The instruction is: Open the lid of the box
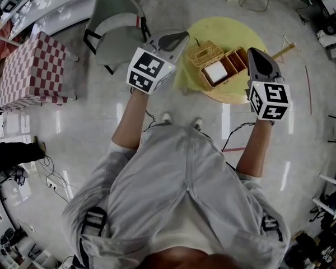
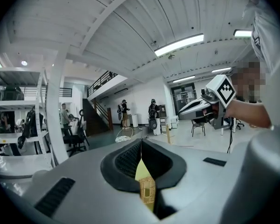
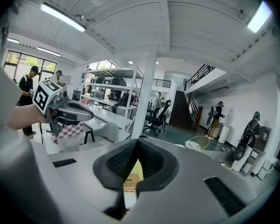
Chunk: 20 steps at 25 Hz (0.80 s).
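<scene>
Both grippers hover high over the yellow round table (image 1: pixel 235 29), centre-top of the head view, with the wicker box (image 1: pixel 227 66) between them. The left gripper (image 1: pixel 179 38) hangs at the box's left edge and the right gripper (image 1: pixel 256 58) at its right, framing it, likely to keep both sides within reach.

In each gripper view the dark pads meet at the tips. Only a slit lower down shows yellow tabletop and a scrap of wicker weave (image 2: pixel 147 190), so both are closed on nothing.

The box's woven lid (image 1: pixel 204 53) looks laid back toward the upper left. That exposes wooden compartments and a white block (image 1: pixel 216 72) inside, so the opening appears done. A grey chair (image 1: pixel 115 32) stands upper left, well clear.
</scene>
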Motion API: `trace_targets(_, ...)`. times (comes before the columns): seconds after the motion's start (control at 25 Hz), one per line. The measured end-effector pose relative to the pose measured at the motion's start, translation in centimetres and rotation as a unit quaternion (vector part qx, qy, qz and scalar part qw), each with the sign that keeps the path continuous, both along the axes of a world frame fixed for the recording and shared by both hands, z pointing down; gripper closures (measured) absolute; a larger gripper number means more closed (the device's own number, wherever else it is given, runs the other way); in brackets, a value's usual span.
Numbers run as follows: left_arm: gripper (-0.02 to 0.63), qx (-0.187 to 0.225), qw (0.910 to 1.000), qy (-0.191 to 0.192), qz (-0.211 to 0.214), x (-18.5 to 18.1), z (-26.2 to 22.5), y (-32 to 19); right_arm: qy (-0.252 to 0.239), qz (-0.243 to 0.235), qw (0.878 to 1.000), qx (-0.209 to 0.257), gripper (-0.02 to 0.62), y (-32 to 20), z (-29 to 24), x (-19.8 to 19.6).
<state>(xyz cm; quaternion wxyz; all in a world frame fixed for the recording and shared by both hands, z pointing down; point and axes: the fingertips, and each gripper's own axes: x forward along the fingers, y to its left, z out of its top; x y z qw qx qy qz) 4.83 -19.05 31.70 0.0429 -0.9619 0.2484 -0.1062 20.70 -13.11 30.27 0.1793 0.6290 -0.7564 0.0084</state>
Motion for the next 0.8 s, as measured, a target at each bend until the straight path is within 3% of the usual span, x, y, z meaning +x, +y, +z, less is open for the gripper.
trace_targets(0.8,0.577,-0.026,0.9997,-0.001,0.006,0.2,2.1,-0.6,-0.01,0.003,1.0,-0.018,0.572,-0.8,2.2,0.4)
